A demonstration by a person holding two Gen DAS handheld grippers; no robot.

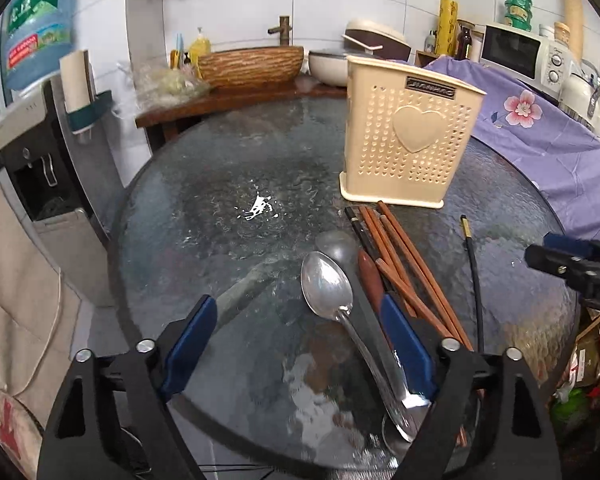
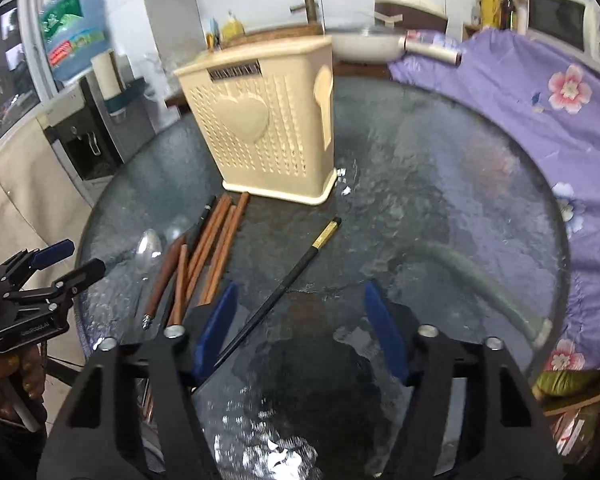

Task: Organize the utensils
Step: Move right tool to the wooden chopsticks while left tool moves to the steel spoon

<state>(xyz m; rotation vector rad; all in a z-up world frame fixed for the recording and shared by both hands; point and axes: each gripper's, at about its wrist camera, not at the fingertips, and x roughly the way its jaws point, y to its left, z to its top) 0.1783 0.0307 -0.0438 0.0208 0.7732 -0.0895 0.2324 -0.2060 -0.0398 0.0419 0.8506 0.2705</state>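
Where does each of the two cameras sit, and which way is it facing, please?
Left wrist: on the left gripper, angled down over the spoon; its own fingers show, with the right gripper at the right edge.
Right wrist: on the right gripper, angled down at the black chopstick; the left gripper and a hand show.
Shared: beige holder, brown chopsticks, glass table.

No lettering could be read with certainty. The water bottle (image 1: 36,28) carried a green, red and blue label, its print too small to make out. The cream utensil holder (image 1: 410,136) bore a dark nameplate (image 1: 431,88) with illegible embossed letters. The left hand-held gripper (image 2: 66,258) showed faint, blurred white lettering on its body.
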